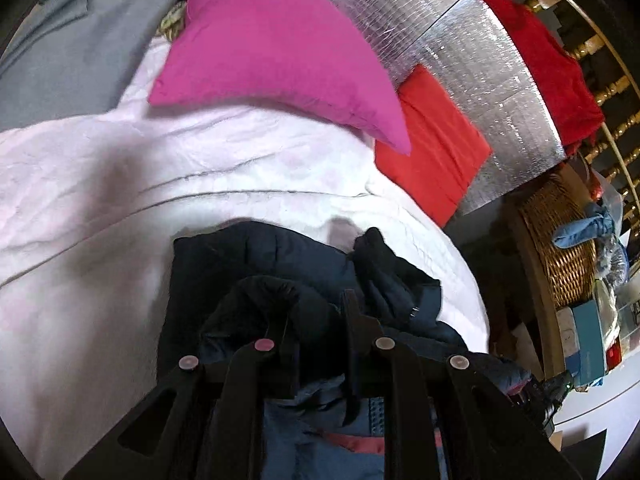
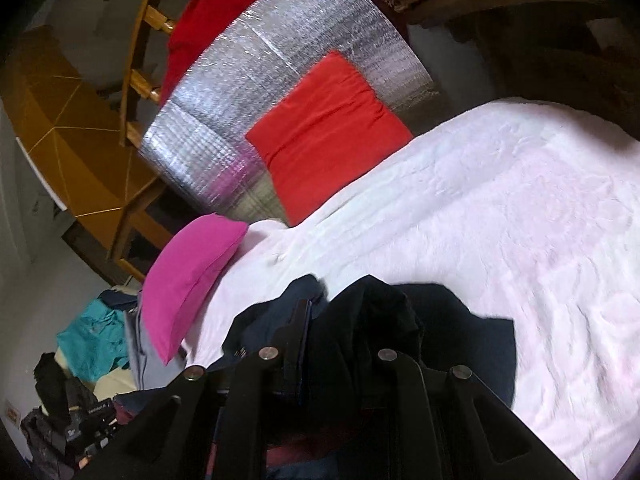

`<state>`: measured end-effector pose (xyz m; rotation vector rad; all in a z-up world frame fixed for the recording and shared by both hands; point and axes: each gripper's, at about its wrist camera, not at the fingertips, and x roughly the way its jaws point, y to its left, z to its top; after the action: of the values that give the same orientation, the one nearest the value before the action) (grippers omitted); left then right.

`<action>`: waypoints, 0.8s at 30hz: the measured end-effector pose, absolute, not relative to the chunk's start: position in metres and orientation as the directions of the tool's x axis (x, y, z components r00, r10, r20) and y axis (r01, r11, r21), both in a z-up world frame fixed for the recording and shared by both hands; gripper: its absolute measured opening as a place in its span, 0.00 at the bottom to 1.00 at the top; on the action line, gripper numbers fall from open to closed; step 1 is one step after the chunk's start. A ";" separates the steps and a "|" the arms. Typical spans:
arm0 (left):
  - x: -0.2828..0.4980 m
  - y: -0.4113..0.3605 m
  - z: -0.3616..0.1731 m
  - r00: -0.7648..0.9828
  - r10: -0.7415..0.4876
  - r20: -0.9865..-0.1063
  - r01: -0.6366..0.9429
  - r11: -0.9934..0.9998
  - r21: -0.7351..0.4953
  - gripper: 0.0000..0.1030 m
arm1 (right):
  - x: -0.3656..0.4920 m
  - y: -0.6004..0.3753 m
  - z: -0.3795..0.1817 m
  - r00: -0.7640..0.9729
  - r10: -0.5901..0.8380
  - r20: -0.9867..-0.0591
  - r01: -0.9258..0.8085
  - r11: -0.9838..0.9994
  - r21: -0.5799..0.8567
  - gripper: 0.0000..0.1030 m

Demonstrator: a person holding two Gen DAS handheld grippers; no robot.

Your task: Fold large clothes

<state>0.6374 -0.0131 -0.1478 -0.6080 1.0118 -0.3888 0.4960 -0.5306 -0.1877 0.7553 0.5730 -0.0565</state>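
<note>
Jacket (image 1: 280,264), one dark navy puffy garment, lies bunched on the bed (image 1: 100,208). The left gripper (image 1: 320,320) pinches a fold of it, and the right gripper (image 2: 332,328) clamps more dark fabric. Beyond the jacket lie two pillows, one magenta (image 1: 272,52) and one red (image 1: 432,152), against a silver foil panel (image 1: 480,80). No writing is readable.

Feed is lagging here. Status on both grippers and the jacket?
Left gripper shut on dark jacket. Right gripper shut on it too. Jacket bunched over white bedspread. Pink pillow close beside.
</note>
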 end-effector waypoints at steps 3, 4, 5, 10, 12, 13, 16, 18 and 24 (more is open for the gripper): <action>0.649 -0.016 -0.171 0.474 -0.567 -0.674 0.009 0.768 -0.640 0.20 | 0.515 -0.534 -0.211 0.815 0.143 -0.561 0.298 0.728 0.618 0.16; 0.652 -0.016 -0.179 0.469 -0.570 -0.674 0.002 0.764 -0.645 0.20 | 0.520 -0.536 -0.220 0.804 0.146 -0.577 0.313 0.720 0.619 0.16; 0.655 -0.016 -0.187 0.464 -0.578 -0.672 -0.009 0.755 -0.656 0.21 | 0.524 -0.538 -0.228 0.792 0.154 -0.590 0.327 0.710 0.624 0.17; 0.665 -0.001 -0.194 0.424 -0.705 -0.568 -0.064 0.602 -0.796 0.49 | 0.530 -0.556 -0.242 0.780 0.265 -0.567 0.323 0.606 0.727 0.31; 0.657 0.007 -0.182 0.481 -0.724 -0.495 -0.049 0.541 -0.839 0.79 | 0.526 -0.560 -0.236 0.794 0.301 -0.528 0.292 0.574 0.765 0.36; 0.647 0.015 -0.166 0.556 -0.693 -0.459 -0.027 0.537 -0.843 0.87 | 0.523 -0.560 -0.232 0.804 0.304 -0.510 0.276 0.570 0.774 0.39; 0.619 0.029 -0.135 0.668 -0.651 -0.361 0.021 0.501 -0.865 0.93 | 0.509 -0.552 -0.211 0.837 0.314 -0.448 0.201 0.586 0.785 0.65; 0.604 0.025 -0.122 0.682 -0.613 -0.398 0.022 0.562 -0.827 0.93 | 0.497 -0.546 -0.196 0.863 0.285 -0.416 0.164 0.621 0.766 0.78; 0.548 0.000 -0.120 0.727 -0.453 -0.516 -0.067 0.702 -0.709 0.93 | 0.480 -0.518 -0.167 0.856 0.258 -0.448 0.136 0.724 0.676 0.85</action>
<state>0.5479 0.0000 -0.1197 -0.7772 0.7402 -0.2379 0.4801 -0.5185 -0.1675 0.7681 0.5527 0.0714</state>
